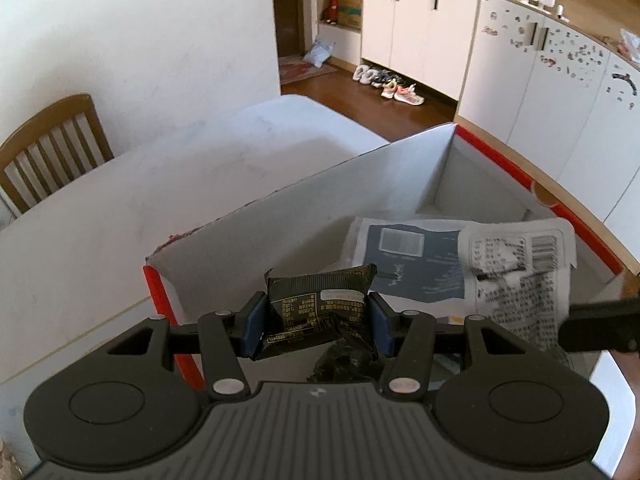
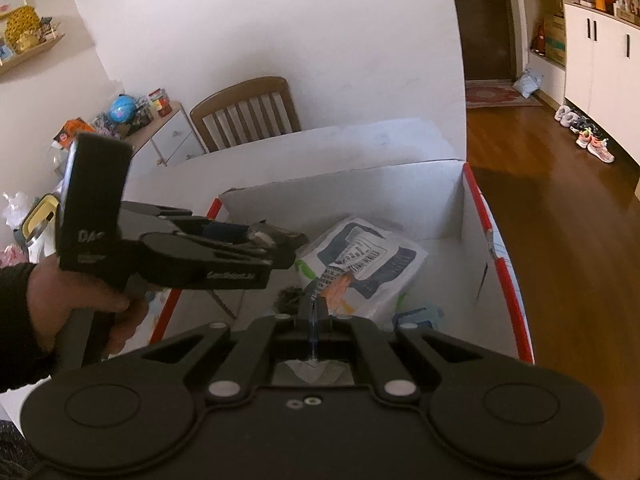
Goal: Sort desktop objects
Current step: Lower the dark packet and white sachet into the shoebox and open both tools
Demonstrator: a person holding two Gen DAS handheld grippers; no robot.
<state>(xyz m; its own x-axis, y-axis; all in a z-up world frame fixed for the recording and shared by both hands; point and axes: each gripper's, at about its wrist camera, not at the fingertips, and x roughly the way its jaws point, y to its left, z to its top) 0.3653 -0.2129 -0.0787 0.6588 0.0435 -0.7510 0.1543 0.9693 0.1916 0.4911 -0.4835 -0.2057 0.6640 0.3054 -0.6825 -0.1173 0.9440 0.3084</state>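
Observation:
My left gripper (image 1: 318, 314) is shut on a black snack packet (image 1: 320, 304) and holds it over the open white cardboard box (image 1: 332, 188) with red edges. In the right wrist view the left gripper (image 2: 280, 240) hangs over the box's left wall (image 2: 320, 192), held by a hand. My right gripper (image 2: 314, 312) is shut on a thin printed white packet (image 2: 328, 284) that hangs into the box; the same packet shows in the left wrist view (image 1: 516, 264). A white and dark blue bag (image 2: 372, 264) lies on the box floor; it also shows in the left wrist view (image 1: 408, 256).
The box stands on a white table (image 1: 140, 184). A wooden chair (image 1: 48, 148) stands at the table's far side. White cabinets (image 1: 420, 28) and shoes (image 1: 396, 88) line the wooden floor beyond. A small cluttered cabinet (image 2: 160, 132) stands at the left.

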